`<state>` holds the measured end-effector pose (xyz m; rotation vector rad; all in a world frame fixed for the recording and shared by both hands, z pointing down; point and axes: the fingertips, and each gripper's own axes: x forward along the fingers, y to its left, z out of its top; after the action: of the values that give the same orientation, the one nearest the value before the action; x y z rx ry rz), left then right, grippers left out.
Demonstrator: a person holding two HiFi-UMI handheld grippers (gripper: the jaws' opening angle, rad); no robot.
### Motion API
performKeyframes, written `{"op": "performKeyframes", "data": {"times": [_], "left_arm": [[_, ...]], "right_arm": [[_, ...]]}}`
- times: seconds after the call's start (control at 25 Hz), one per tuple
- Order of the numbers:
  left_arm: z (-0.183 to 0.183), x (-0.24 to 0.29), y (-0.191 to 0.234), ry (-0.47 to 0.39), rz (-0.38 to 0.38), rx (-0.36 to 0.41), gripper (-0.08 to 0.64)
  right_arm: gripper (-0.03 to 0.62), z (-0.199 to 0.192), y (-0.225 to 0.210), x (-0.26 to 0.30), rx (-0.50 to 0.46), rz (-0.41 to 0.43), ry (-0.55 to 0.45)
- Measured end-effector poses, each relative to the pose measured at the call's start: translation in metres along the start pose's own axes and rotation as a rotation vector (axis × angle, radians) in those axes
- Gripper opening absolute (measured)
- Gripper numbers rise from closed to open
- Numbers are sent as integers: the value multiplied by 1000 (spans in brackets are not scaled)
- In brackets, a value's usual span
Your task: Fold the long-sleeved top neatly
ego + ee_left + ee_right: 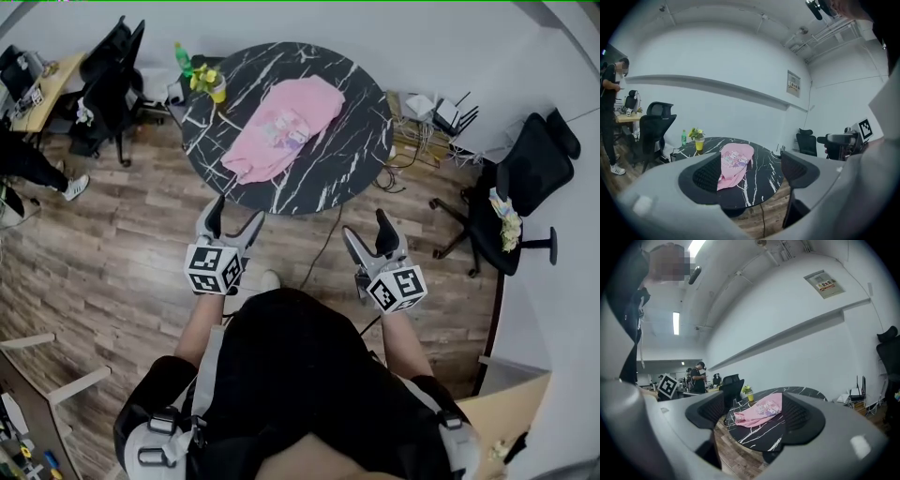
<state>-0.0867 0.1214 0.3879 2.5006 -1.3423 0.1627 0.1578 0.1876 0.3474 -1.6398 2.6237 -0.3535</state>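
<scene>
legible text: none | wall notice (824, 283): print too small to read

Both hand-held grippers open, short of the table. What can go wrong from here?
1. The pink top lies bunched with no sleeve showing; a grab may catch several layers and fold crooked.
2. The flower cup and green bottle stand on the table beside it; spreading the top could knock them over.
3. A cable crosses the floor before the table: trip risk.
</scene>
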Motion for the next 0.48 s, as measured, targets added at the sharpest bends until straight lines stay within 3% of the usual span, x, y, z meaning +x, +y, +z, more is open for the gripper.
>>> {"op": "performKeyframes", "data": {"times": [0.48], "left_arm": [[-18,17,70,76,7,-19,391]], "right_arm": [[362,-33,40,112,-18,130,96]]}}
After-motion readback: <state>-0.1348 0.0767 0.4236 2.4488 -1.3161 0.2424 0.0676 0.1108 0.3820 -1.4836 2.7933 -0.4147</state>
